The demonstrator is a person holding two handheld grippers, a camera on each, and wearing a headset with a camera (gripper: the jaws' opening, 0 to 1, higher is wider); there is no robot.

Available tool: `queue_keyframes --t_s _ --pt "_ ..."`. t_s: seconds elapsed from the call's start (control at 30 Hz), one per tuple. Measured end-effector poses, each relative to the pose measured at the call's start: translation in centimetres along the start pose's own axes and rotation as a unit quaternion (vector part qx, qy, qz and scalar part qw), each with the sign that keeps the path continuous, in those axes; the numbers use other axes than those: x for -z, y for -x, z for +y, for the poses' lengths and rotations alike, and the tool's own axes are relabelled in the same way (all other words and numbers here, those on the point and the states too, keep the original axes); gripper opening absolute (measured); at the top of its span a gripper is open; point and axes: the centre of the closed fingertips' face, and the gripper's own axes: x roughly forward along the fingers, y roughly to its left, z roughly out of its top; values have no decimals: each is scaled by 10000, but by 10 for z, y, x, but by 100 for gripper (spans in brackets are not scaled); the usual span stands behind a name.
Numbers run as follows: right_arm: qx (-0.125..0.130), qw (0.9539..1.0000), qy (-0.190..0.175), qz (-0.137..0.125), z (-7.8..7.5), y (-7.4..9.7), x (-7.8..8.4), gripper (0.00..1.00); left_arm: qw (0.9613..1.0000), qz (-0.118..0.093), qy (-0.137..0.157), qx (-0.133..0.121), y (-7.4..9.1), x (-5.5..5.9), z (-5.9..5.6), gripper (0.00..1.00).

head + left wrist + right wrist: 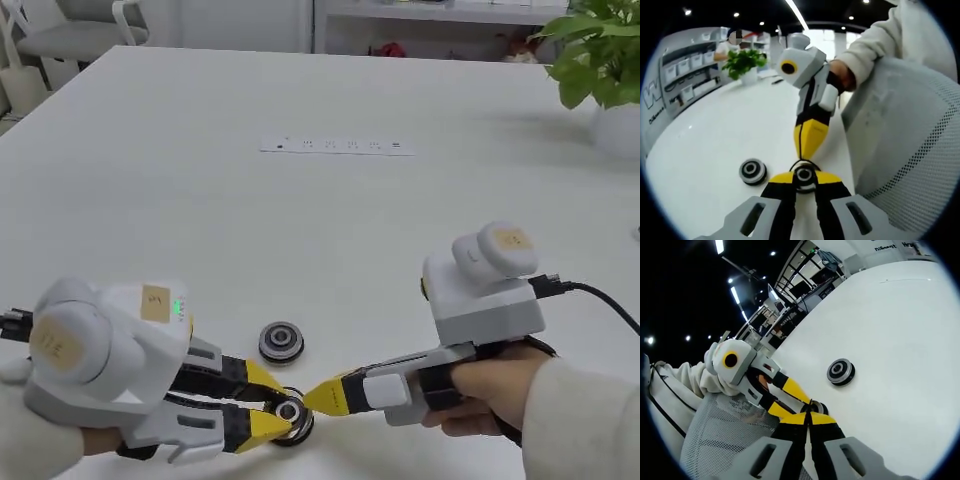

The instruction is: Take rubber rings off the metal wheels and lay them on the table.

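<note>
Neither wheel has lost its ring, and no loose ring lies on the white table (200, 180), so I judge the task barely begun. The left gripper (278, 405) has its yellow-tipped jaws clamped on the small metal wheel with a black rubber ring (292, 412), held low over the table. The right gripper (322, 398) comes at that held wheel from the opposite side, jaws pressed together, tip against the rim; whether a bit of ring is pinched between them I cannot tell. A second metal wheel with its black ring (281, 341) lies flat just beyond the held wheel, apart from both grippers.

In the left gripper view the table edge and a grey mesh chair back (900, 140) sit close behind the held wheel. Beyond it, bare tabletop runs far out to a white power strip (337, 146) and a green potted plant (600, 50), leaving ample room for laying rings.
</note>
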Motion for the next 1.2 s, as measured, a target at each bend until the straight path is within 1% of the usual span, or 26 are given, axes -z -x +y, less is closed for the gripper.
queue_keyframes --t_s 0.1,0.13,0.2,0.37,0.47,0.5,0.57,0.7,0.77,0.9,0.97,1.13,1.2 --pt "-2 10000 22 3 2 1 0 0 10000 -39 -21 6 3 -5 -1 16" --pt "-2 10000 22 3 2 1 0 0 9999 -122 11 12 5 -10 -1 18" --pt "0 10000 24 7 3 1 0 0 9994 -284 190 63 8 -17 -3 23" --pt "-2 9999 107 -1 6 3 -2 0 9985 -486 250 42 19 -29 -3 31" --pt "16 9999 114 -2 5 4 -2 0 9985 -499 209 24 24 -35 -4 37" --pt "22 9999 116 2 5 4 -2 0 9991 -419 109 24 25 -35 -7 40" --pt "25 9999 128 5 5 4 -3 0 9990 -410 -176 -28 29 -40 -7 44" --pt "22 9999 125 -15 7 5 -4 0 9985 -493 -206 -107 36 -49 -7 57" --pt "19 9999 128 -27 7 6 -4 0 9980 -570 -205 -174 42 -53 -5 61" --pt "17 9998 79 -191 8 11 -13 0 9976 -574 -209 -315 54 -52 -4 66" --pt "18 9996 50 -264 7 13 -16 0 9971 -605 -198 -425 60 -51 -2 68" --pt "25 9990 -36 -445 8 18 -23 0 9945 -774 -47 -699 75 -52 6 74" --pt "20 9988 -56 -488 8 19 -24 0 9937 -806 -20 -773 79 -52 8 75"
